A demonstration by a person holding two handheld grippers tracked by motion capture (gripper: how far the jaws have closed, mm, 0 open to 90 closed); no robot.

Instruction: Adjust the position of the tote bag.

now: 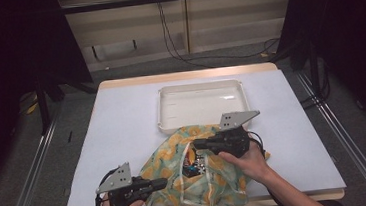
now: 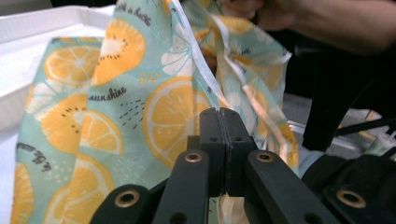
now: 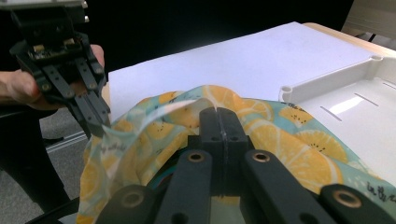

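We hold a fabric drawstring bag (image 1: 198,182) by its mouth, stretched between our two grippers at the near edge of the white-covered table (image 1: 123,133). The left gripper (image 1: 164,183) pinches the bag's left rim, its jaws pressed together on the cloth; in the left gripper view the fabric slips down between the closed black pads (image 2: 212,135). The right gripper (image 1: 196,144) pinches the opposite rim on the far right side, and in the right gripper view its jaws are likewise clamped on a fold of the cloth.

The relation that matters: the bag's opening lies between the two grippers, its long axis running from the near left to the far right. The white plastic tray (image 1: 161,110) sits just beyond the bag, touching or overlapped by its far edge, and the right hand (image 1: 248,160) is the nearer one to it. We judge that any move toward the tray would go forward, away from us.

The bag is thin, limp cloth, pale teal printed with orange citrus slices and small script lettering. A pale ribbon drawstring (image 2: 198,56) runs along its rim. Through the open mouth we glimpse small dark and coloured objects (image 1: 194,165), too small to identify.
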